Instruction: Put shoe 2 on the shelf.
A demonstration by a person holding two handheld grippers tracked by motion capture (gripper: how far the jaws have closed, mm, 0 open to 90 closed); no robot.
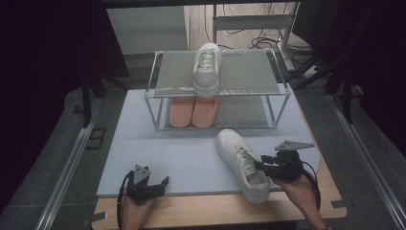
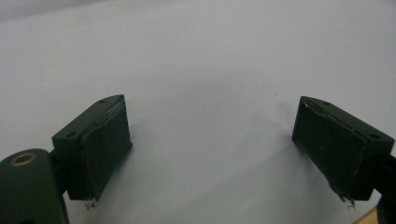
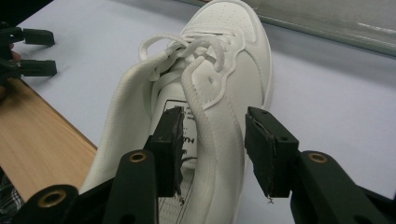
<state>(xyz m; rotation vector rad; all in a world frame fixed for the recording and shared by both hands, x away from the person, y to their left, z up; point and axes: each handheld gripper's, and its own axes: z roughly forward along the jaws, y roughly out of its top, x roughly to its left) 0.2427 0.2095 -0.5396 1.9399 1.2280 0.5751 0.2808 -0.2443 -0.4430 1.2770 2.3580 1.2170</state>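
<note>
White sneaker [image 1: 242, 164] lies near right on the pale mat [image 1: 158, 143], heel over the wooden tabletop [image 1: 210, 211] edge. It looks light, with a soft collar that folds easily. The right tool [image 3: 212, 151] straddles that collar half-open, one pad inside, not yet pinching. The left tool [image 2: 212, 144] rests wide, empty. Its mate [image 1: 207, 69] sits atop the far shoe rack [image 1: 282, 91].

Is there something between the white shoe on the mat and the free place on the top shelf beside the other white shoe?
Nothing visible blocks it. The white shoe lies on the mat in front of the rack; the top shelf is bare on both sides of the other shoe.
</note>
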